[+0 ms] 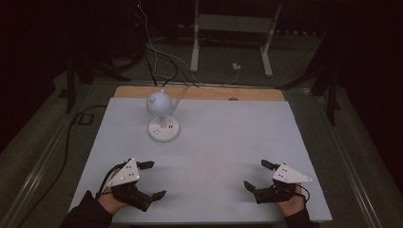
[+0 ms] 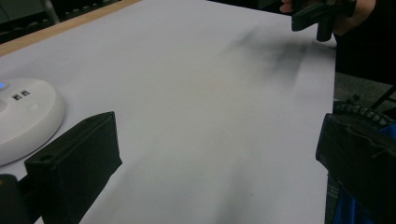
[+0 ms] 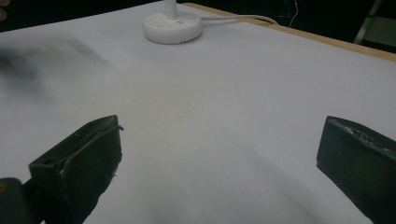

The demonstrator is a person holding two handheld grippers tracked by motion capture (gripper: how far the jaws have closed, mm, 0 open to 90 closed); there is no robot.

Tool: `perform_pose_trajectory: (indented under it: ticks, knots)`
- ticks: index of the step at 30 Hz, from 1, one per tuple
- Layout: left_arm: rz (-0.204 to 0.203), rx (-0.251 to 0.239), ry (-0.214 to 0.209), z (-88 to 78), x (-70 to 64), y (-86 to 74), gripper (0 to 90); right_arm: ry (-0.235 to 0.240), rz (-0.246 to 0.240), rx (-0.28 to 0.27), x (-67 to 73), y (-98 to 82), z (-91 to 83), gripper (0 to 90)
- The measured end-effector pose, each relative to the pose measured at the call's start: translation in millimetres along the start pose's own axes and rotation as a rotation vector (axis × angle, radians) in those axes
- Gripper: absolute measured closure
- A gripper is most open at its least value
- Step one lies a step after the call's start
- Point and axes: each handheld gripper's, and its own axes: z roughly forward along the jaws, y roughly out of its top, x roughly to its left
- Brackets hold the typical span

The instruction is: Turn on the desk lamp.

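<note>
Dim surroundings frame a pale tabletop (image 1: 214, 156) with a wooden strip along its far edge, and on it stands the one object that the work seems to concern: a small white desk lamp (image 1: 163, 116). Its round base (image 2: 21, 116) sits toward the far left of the surface, a slim stem rises from the middle, and a rounded white head tips over it; a white cord (image 3: 243, 18) runs from the base toward the far edge. The lamp stands upright and nothing touches it.

Nearer the person, the left gripper (image 1: 151, 179) rests low over the table at the near left, its jaws spread wide with nothing between them; in the left gripper view the lamp base lies just beyond one jaw but apart from it. The right gripper (image 1: 259, 175) hangs at the near right, well apart from the lamp, its jaws likewise spread and empty.

Judging from this layout, the work has not begun: no contact is made, and the whole job of reaching for the lamp and handling it remains. The left gripper looks better placed for it.
</note>
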Motion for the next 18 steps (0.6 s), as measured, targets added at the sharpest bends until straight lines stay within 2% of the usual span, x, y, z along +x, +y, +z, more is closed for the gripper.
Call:
perform_pose_trajectory:
  ticks: [9, 18]
  knots:
    - [-0.011, -0.005, -0.015, 9.2, 2.8, 12.6, 0.2, 0.001, 0.003, 0.000, 0.5, -0.2, -0.5, 0.0]
    - [-0.001, -0.021, -0.013, 15.6, 6.1, 28.4, 0.3, 0.003, 0.011, -0.009, 0.1, 0.3, -1.5, 0.0]
